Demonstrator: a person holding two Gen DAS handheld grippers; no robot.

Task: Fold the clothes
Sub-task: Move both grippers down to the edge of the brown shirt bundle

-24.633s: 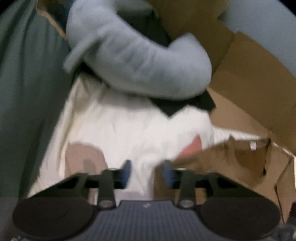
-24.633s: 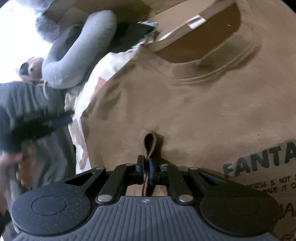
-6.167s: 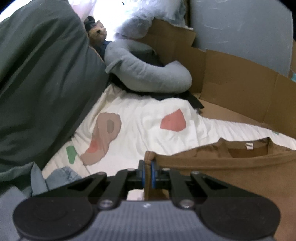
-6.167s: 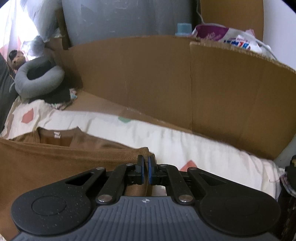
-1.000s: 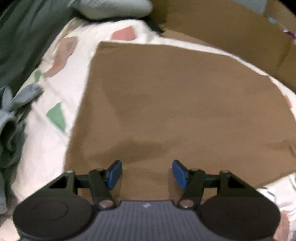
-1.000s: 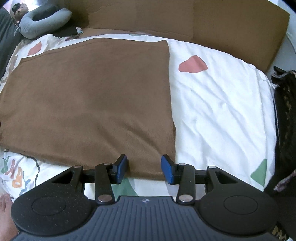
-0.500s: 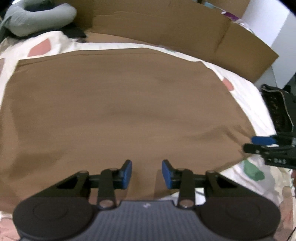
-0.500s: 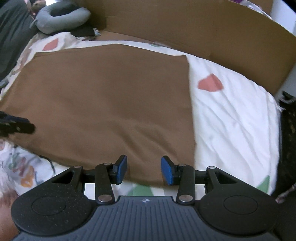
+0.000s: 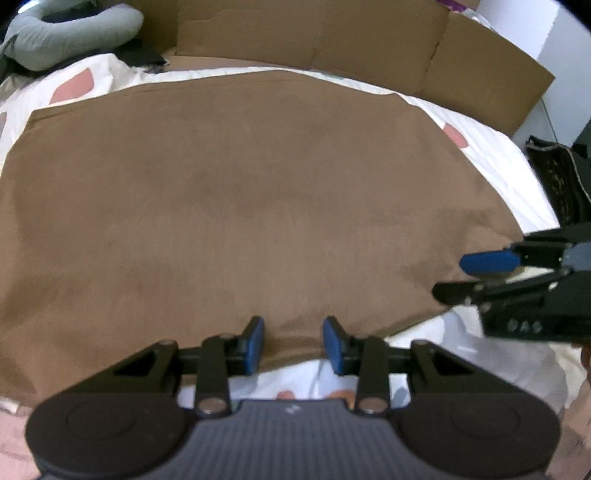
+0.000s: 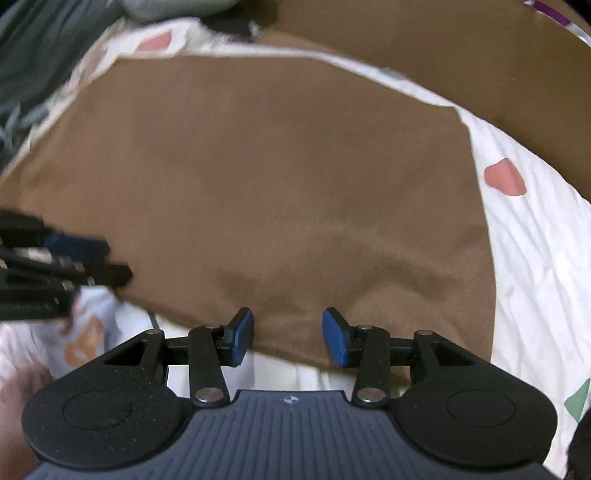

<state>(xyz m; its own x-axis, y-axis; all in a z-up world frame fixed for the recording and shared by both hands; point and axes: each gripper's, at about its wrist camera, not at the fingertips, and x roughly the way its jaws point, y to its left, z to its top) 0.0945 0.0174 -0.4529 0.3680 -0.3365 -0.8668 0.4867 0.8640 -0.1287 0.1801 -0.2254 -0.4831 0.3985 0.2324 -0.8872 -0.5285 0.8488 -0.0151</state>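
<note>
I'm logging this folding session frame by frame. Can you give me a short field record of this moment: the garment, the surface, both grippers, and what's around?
garment: plain brown fabric shirt, spread flat, no print or collar showing
surface: white bedsheet with coloured patches
left gripper: open, at the shirt's near edge
right gripper: open, at the near edge, toward the shirt's right side
held items: none
background: brown cardboard wall behind the bed; grey curved pillow at far left

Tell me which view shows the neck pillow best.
The left wrist view: the grey neck pillow curves across its top left corner, fairly sharp. The right wrist view catches only a blurred grey sliver of it at the top edge.
</note>
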